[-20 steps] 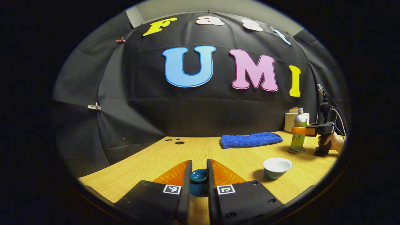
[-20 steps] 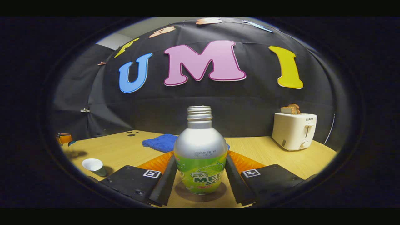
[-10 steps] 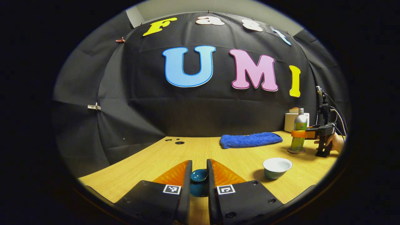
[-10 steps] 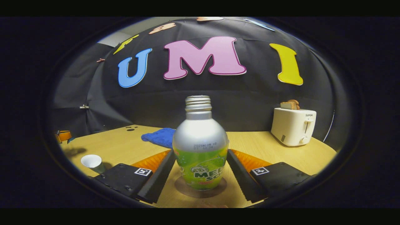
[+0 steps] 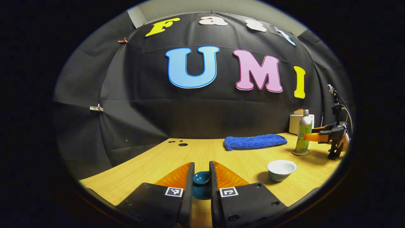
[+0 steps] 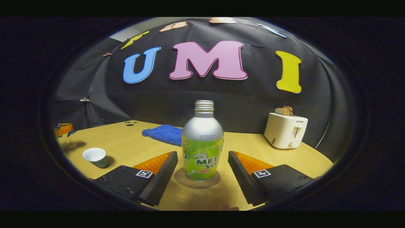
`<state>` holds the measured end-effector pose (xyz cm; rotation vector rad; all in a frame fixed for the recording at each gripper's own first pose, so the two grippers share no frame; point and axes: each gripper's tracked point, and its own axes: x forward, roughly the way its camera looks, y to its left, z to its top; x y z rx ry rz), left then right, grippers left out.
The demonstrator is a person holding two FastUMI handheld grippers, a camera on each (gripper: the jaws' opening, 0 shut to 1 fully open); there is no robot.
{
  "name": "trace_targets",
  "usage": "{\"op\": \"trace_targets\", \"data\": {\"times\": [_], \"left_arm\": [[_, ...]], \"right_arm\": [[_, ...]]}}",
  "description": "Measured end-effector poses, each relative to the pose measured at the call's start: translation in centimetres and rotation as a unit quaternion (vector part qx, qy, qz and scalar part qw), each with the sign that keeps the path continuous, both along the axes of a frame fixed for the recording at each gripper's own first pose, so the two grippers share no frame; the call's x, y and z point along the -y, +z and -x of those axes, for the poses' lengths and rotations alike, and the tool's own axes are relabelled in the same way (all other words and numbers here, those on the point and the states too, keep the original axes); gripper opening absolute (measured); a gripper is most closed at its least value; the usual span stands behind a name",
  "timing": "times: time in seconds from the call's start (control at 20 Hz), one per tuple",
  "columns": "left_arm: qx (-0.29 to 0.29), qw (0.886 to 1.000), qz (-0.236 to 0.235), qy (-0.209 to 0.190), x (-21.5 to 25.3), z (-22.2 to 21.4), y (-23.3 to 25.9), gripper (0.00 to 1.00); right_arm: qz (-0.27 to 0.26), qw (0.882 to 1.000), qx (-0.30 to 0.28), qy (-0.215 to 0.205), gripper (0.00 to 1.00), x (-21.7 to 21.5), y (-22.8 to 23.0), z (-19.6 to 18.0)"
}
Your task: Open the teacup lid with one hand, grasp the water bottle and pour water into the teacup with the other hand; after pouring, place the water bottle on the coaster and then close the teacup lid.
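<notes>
- Nearest in the left gripper view, the left gripper [image 5: 201, 182] holds the teacup lid [image 5: 201, 178], a dark teal piece, pinched between its two narrow-set fingers just above the table [image 5: 158, 158].
- In the right gripper view, the right gripper [image 6: 202, 172] stands wide, its fingers on either side of the water bottle [image 6: 202, 145] and apart from it.
- The bottle stands upright on the round coaster [image 6: 197, 182], so the pouring and set-down look finished.
- The open teacup [image 5: 281, 169] sits to the right of the left gripper, well apart from the bottle.
- The step in hand is judged to be closing the cup: the lid should travel level, centre over the rim, settle, and only then be let go.
- Meanwhile the right gripper should back straight off so neither finger tips the bottle.
- Farther off lie a blue towel [image 5: 254, 142] and a white toaster [image 6: 284, 130].
- Writing is left unread; fisheye blur makes the small print uncertain anyway.
</notes>
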<state>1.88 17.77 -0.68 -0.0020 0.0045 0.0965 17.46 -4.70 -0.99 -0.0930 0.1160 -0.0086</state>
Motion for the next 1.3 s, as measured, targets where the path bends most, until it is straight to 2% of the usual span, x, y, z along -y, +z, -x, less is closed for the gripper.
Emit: {"op": "trace_targets", "data": {"times": [0.25, 0.45, 0.55, 0.6, 0.75, 0.95, 1.0, 1.05, 1.1, 1.3], "left_arm": [[0.001, 1.0, -0.001, -0.012, 0.5, 0.1, 0.1, 0.28], [0.004, 0.999, -0.001, -0.034, 2.7, 0.3, 0.7, 0.28], [0.018, 0.999, -0.002, -0.05, 4.8, 0.5, 2.5, 0.28], [0.023, 0.998, -0.006, -0.059, 5.8, 0.4, 3.4, 0.3], [0.018, 0.996, -0.018, -0.09, 9.2, -0.3, 4.1, 0.27], [-0.002, 0.992, -0.042, -0.116, 12.9, -1.9, 2.7, 0.27], [-0.009, 0.991, -0.051, -0.122, 13.9, -2.3, 2.1, 0.31], [-0.014, 0.99, -0.054, -0.132, 14.9, -2.6, 1.8, 0.28], [-0.017, 0.988, -0.06, -0.139, 15.9, -2.9, 1.6, 0.3], [-0.027, 0.985, -0.095, -0.142, 17.7, -4.0, 1.0, 0.28]], "right_arm": [[0.004, 1.0, 0.014, 0.005, 0.98, -0.6, 1.1, 4.6], [-0.014, 0.999, 0.036, 0.013, 0.98, -1.3, 2.9, 7.9], [-0.03, 0.998, 0.045, 0.019, 0.98, -1.8, 3.7, 8.9], [-0.034, 0.998, 0.046, 0.023, 0.98, -2.0, 3.8, 9.3], [-0.03, 0.999, 0.039, 0.013, 0.98, -1.3, 3.0, 10.0], [-0.031, 0.999, 0.029, 0.001, 0.98, -0.6, 1.0, 10.2], [-0.03, 0.999, 0.023, -0.002, 0.98, -0.4, 0.5, 10.2], [-0.027, 0.999, 0.017, -0.011, 0.98, 0.1, 0.0, 10.2], [-0.024, 0.999, 0.012, -0.021, 0.98, 0.7, -0.3, 10.3], [-0.047, 0.998, 0.023, -0.024, 0.98, 1.0, 0.1, 10.3]]}}
